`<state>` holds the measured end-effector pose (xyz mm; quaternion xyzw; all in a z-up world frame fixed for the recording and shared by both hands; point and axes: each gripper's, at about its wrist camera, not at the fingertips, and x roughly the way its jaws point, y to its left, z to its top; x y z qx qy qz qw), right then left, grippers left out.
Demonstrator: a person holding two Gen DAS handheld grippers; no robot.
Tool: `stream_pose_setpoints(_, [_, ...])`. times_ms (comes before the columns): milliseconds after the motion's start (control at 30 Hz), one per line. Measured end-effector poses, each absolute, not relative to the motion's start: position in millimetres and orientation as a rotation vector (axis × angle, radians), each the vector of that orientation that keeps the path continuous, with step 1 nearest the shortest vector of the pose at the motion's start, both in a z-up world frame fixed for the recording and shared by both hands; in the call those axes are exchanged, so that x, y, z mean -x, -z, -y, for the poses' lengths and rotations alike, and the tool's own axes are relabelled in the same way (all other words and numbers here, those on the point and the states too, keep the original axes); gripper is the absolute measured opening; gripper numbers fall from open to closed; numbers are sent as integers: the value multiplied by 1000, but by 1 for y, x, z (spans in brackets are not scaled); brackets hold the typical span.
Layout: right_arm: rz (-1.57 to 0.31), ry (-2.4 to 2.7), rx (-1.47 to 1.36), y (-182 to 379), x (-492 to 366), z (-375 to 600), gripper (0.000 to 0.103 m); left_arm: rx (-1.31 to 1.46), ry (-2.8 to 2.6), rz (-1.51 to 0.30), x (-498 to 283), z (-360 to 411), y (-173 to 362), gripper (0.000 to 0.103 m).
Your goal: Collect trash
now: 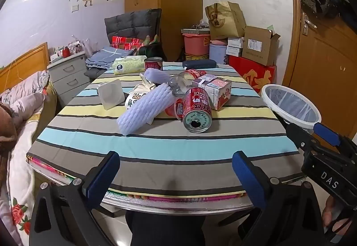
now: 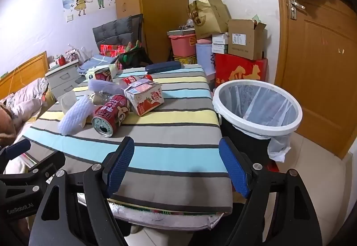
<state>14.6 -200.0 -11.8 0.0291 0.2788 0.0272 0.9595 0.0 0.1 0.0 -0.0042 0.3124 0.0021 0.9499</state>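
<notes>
Trash lies in a heap on the striped tablecloth (image 1: 156, 145): a red can (image 1: 197, 112) on its side with its opened end toward me, a lilac foam net sleeve (image 1: 142, 107), a red and white carton (image 1: 214, 90) and a crushed clear bottle (image 1: 180, 85). The same can (image 2: 110, 113), sleeve (image 2: 74, 115) and carton (image 2: 146, 97) show in the right wrist view. A white-rimmed bin (image 2: 256, 107) with a clear liner stands on the floor right of the table. My left gripper (image 1: 176, 175) hangs open over the near table edge, empty. My right gripper (image 2: 176, 169) is open and empty too, between the table corner and the bin.
A second upright red can (image 1: 153, 63), a tissue pack (image 1: 129, 64), a dark case (image 1: 199, 63) and a white square box (image 1: 111, 94) also sit on the table. A bed (image 1: 24, 112) lies left. Boxes and bags (image 1: 245, 45) pile at the back, beside a wooden door (image 2: 319, 67).
</notes>
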Motion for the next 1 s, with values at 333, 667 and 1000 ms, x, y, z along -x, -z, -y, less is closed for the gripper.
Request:
stream_pose_setpoints(333, [-570, -57, -64, 11, -14, 199, 80, 0, -21, -632, 1, 2, -3, 102])
stream_pose_setpoints(667, [-564, -49, -54, 9, -12, 198, 80, 11, -27, -624, 3, -5, -1, 102])
stream_pose_setpoints(1000, [-564, -44, -51, 9, -12, 198, 80, 10, -34, -624, 3, -6, -2, 102])
